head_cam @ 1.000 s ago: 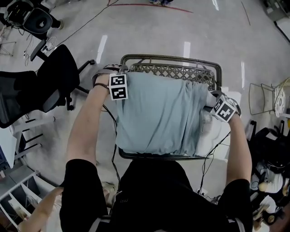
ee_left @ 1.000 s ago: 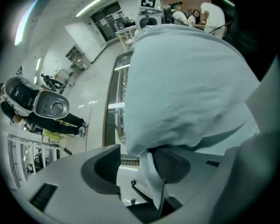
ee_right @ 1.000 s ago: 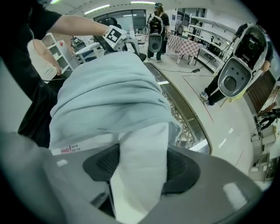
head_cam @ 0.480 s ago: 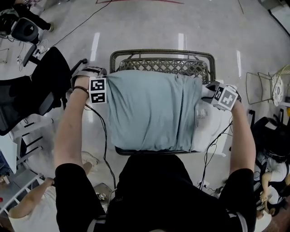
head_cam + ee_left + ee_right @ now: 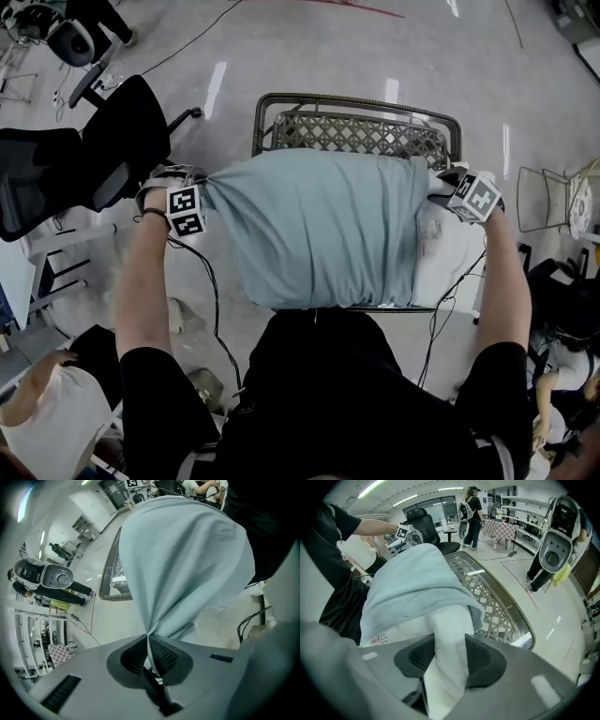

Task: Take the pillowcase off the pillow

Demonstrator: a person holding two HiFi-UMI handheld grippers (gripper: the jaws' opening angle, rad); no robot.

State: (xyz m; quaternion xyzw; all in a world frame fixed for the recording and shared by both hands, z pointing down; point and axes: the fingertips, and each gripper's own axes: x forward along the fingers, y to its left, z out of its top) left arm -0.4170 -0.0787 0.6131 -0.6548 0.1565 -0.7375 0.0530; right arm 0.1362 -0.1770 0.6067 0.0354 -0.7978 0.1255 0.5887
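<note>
Pillowcase [image 5: 319, 225] stretched between my jaws
My left gripper [image 5: 201, 179] pinched its bunched corner; my right gripper [image 5: 450, 645] clamped the white pillow [image 5: 452, 255].

The white pillow [image 5: 448, 248] lies across a woven chair [image 5: 356, 131], right end bare. The pale blue pillowcase [image 5: 323, 230] covers the rest, its left end pulled to a point.

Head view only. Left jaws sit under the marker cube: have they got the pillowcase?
Observer: Yes, the left gripper is shut on a thin pinch of the blue pillowcase.
Operator: And the right?
Observer: The right gripper has just been closing; its jaws clamp a bunched white corner of the pillow, not the case.
Operator: Case off that corner?
Observer: Yes, its hem is bunched just behind the bare corner.
</note>
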